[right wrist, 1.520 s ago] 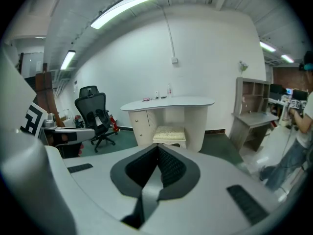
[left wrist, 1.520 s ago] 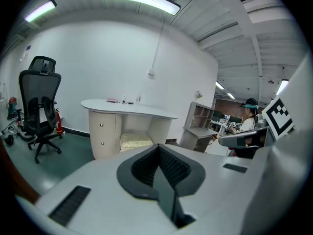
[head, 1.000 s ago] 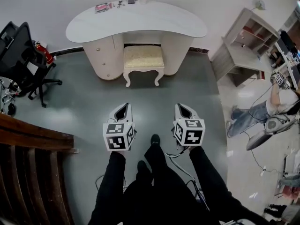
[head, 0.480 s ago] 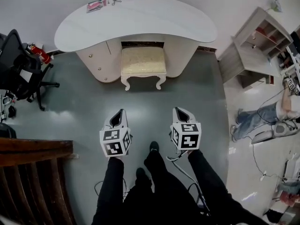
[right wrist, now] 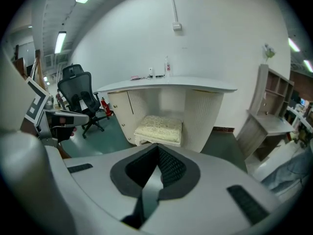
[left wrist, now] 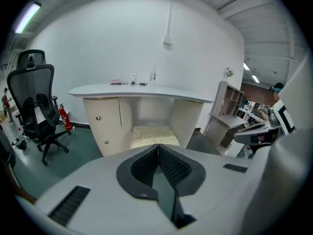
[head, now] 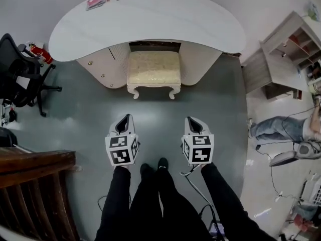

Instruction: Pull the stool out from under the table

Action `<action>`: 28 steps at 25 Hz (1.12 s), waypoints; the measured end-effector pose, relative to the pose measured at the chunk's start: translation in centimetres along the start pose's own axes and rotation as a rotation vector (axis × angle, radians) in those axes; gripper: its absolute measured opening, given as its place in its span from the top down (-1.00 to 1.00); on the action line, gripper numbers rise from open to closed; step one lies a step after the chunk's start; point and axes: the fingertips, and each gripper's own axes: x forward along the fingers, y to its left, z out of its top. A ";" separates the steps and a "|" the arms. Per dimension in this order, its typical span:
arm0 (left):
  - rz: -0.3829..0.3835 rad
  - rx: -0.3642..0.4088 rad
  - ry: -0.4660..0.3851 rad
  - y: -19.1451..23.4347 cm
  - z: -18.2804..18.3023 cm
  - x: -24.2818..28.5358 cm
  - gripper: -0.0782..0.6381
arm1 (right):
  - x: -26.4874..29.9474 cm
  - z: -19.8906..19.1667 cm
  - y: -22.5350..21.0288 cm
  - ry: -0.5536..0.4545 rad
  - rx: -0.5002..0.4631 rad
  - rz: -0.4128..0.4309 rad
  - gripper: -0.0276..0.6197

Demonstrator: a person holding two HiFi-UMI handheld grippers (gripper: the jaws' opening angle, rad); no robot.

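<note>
Ahead, well apart from both pairs of fingers and roughly centred between them, the stool [head: 153,68] stands on the grey-green floor [head: 90,114], tucked into the gap between the two pedestals of the table [head: 150,24]. Its seat is a near-square cushion in pale cream-yellow with a mottled, brocade-like texture, set on a white frame. The frame has a scalloped lower edge, and the two front legs are short, curved and splayed outward at the feet. The rear edge of the seat meets the dark recess under the white, kidney-shaped surface, while the front edge and front legs stand out towards the fingers. The pedestals on either side are cream; the one left of the fingers carries small round knobs. The left gripper [head: 126,118] has its fingers pressed fully together with nothing between them, pointing at the stool. The right gripper [head: 193,120] is the same, fingers closed on nothing, level with the left one. Both are held low over the floor, just in front of the person's feet [head: 154,165]. A few small items [head: 96,0] lie at the far edge of the surface. Far to the left of the fingers stands a black chair [head: 17,72].
</note>
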 end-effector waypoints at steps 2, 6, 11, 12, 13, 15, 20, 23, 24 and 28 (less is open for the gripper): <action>-0.001 0.003 0.014 0.3 -0.2 1.9 0.76 | 1.7 -0.3 -0.4 0.014 -0.007 -0.007 0.91; -0.002 0.002 0.039 1.2 -1.3 6.1 0.76 | 5.5 -1.2 -1.0 0.049 -0.027 -0.016 0.91; -0.007 0.003 0.072 2.7 -4.1 11.5 0.76 | 10.9 -3.3 -1.5 0.097 -0.028 -0.026 0.91; -0.008 0.004 0.079 3.1 -4.7 12.6 0.76 | 12.1 -3.6 -1.6 0.103 -0.028 -0.030 0.91; -0.009 0.005 0.085 3.5 -5.2 13.7 0.76 | 13.3 -3.9 -1.6 0.106 -0.027 -0.033 0.91; -0.009 0.006 0.098 4.3 -6.2 15.9 0.76 | 15.6 -4.4 -1.9 0.113 -0.017 -0.037 0.91; -0.009 0.018 0.141 6.3 -9.2 21.1 0.76 | 21.4 -5.8 -2.1 0.139 0.013 -0.033 0.91; -0.005 0.020 0.171 7.6 -11.3 23.9 0.75 | 24.8 -6.7 -2.2 0.156 0.006 -0.034 0.91; -0.004 0.017 0.179 8.0 -11.9 24.7 0.75 | 25.9 -7.0 -2.2 0.161 0.002 -0.038 0.91; 0.000 0.018 0.201 9.5 -14.0 27.7 0.75 | 29.8 -8.1 -3.0 0.169 -0.008 -0.065 0.91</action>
